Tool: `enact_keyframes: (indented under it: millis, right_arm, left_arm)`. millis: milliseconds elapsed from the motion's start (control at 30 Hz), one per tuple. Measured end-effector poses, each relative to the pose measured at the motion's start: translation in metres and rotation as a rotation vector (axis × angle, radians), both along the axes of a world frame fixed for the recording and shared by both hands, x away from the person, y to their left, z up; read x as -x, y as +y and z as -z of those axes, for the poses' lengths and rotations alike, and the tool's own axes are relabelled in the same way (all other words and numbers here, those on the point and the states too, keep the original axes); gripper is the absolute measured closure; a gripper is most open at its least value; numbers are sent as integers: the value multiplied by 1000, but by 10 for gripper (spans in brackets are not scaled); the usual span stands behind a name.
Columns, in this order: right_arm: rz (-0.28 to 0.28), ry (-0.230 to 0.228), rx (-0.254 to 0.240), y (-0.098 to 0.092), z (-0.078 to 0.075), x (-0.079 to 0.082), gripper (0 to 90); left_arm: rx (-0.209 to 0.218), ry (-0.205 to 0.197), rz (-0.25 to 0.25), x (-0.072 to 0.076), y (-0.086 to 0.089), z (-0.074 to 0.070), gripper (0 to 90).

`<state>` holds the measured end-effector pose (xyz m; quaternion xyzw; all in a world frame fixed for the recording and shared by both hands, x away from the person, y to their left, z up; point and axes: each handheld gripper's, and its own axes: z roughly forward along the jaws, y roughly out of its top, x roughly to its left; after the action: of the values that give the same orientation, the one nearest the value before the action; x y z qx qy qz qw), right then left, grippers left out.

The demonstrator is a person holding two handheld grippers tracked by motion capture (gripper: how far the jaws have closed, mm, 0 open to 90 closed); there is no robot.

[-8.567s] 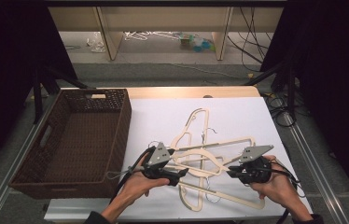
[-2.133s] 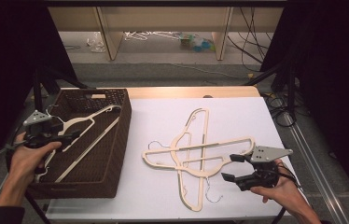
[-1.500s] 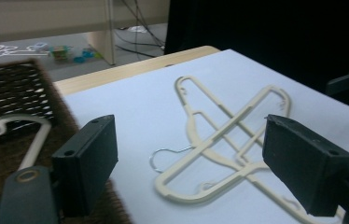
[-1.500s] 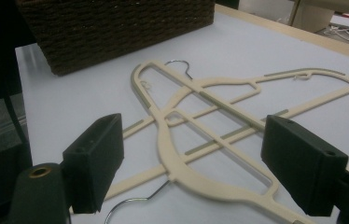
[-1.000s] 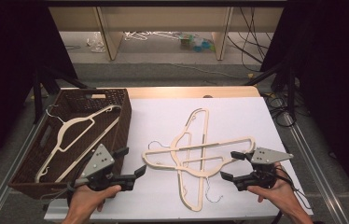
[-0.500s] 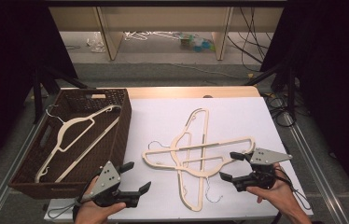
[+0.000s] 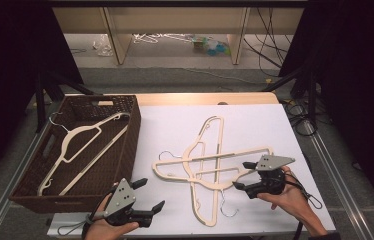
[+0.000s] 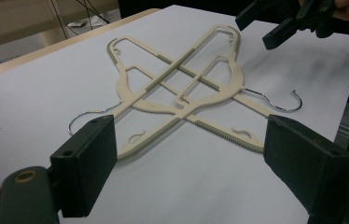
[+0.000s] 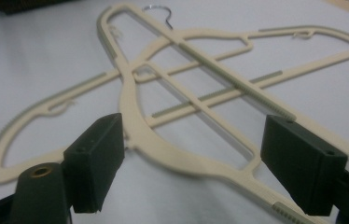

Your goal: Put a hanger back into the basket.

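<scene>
A: Where do the cream plastic hangers with metal hooks point(image 7: 210, 167) lie?

B: Two of them lie crossed flat on the white-covered counter point(image 7: 255, 125), a little toward five o'clock of its middle. One runs from twelve to six o'clock, the other from nine to three. A third cream hanger point(image 7: 82, 147) rests in the dark brown wicker basket point(image 7: 130, 135) at the counter's nine o'clock edge.

A: And the right tool point(image 7: 243, 175)?

B: It sits at the crossed pair's four o'clock side, aimed toward nine o'clock. In the right gripper view its jaws stand spread, having just been closing a little; a curved arm of a hanger point(image 9: 163, 140) runs into the gap between them, but the pads press on nothing.

A: The left tool point(image 7: 149, 194)?

B: It is at the counter's seven o'clock corner, just off the basket's near corner, pointing toward three o'clock. The left gripper view shows its jaws wide apart and empty, with the crossed hangers point(image 8: 182, 93) ahead and the other tool point(image 8: 282, 21) beyond them at one o'clock.

A: Are the tools close together?

B: No, well apart, with the hangers' lower ends between them.
</scene>
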<state>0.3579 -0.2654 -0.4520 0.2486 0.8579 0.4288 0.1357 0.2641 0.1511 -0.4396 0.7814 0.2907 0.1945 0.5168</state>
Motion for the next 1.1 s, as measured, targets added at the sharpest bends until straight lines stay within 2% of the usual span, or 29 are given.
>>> enact_keyframes:
  millis: [33,100,133,200,300,367,400,433,500,533,600,633,667,700,767,833,933,1033,1100]
  right_arm:
    - [0,0,0,0,0,0,224]
    - [-20,16,47,1,4,-6,228]
    - [-30,29,86,0,7,-15,242]
    - [-36,38,113,-1,9,-23,243]
    - [-37,60,121,-3,10,-29,244]
    - [-56,80,156,-5,13,-36,249]
    - [-57,75,162,-5,15,-39,257]
    - [-87,114,191,-7,17,-43,270]
    - [-86,128,207,-9,19,-46,273]
    - [-84,125,193,-9,21,-48,278]
    - [-96,136,195,-10,22,-50,287]
    - [-116,150,236,-10,23,-53,326]
    - [-131,135,242,-10,24,-55,348]
    - [-131,135,242,-10,24,-55,348]
    - [-160,160,282,-10,24,-55,388]
    - [-173,149,286,-9,23,-54,434]
    - [-230,164,322,-9,20,-49,501]
    - [-281,167,337,-10,19,-46,544]
    - [-290,172,338,-10,18,-45,555]
  left_arm:
    - [0,0,0,0,0,0,175]
    - [3,2,1,0,0,0,176]
    - [-3,9,5,1,-1,1,176]
    - [-7,8,12,1,-1,1,176]
    - [-7,8,15,1,-1,1,180]
    - [-9,9,14,1,-1,1,180]
    - [-11,6,18,0,-1,2,180]
    - [-3,12,18,0,-1,2,181]
    - [-8,22,15,0,-1,3,181]
    - [-5,22,13,0,-2,3,181]
    - [-7,21,16,0,-2,3,182]
    - [-13,20,17,0,-2,3,182]
    - [-13,20,17,0,-2,3,182]
    - [-11,20,18,0,-2,3,182]
    - [-5,23,16,0,-2,3,182]
    - [-13,20,17,0,-1,3,182]
    - [-10,20,15,0,-2,3,182]
    - [-15,18,21,0,-2,3,182]
    - [-12,18,19,0,-2,3,182]
